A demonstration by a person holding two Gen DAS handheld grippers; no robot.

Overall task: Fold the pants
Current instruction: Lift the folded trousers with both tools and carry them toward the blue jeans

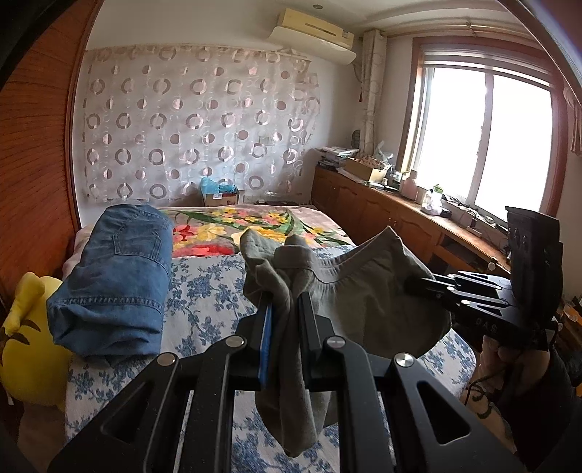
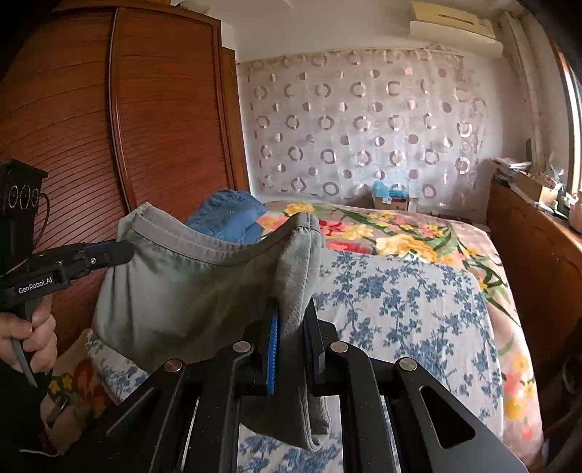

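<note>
Both your left gripper (image 1: pixel 283 305) and right gripper (image 2: pixel 291 320) clamp the grey pants (image 2: pixel 189 283) above the bed (image 2: pixel 400 298); uneven tension could slip the waistband free.

1. We're seeing two grippers: left gripper (image 1: pixel 283 298) and right gripper (image 2: pixel 291 309), each clamping cloth.
2. We're counting one pair of grey pants (image 1: pixel 349 291) hanging between them.
3. We're counting one folded pair of blue jeans (image 1: pixel 116 276) lying on the bed (image 1: pixel 203 291).
4. We're counting one yellow plush toy (image 1: pixel 29 345) sitting beside the jeans.
5. We're counting one cardboard box (image 1: pixel 220 196) sitting at the far end of the bed.
6. We're counting one air conditioner (image 1: pixel 316 34) and one window (image 1: pixel 487 142).
</note>
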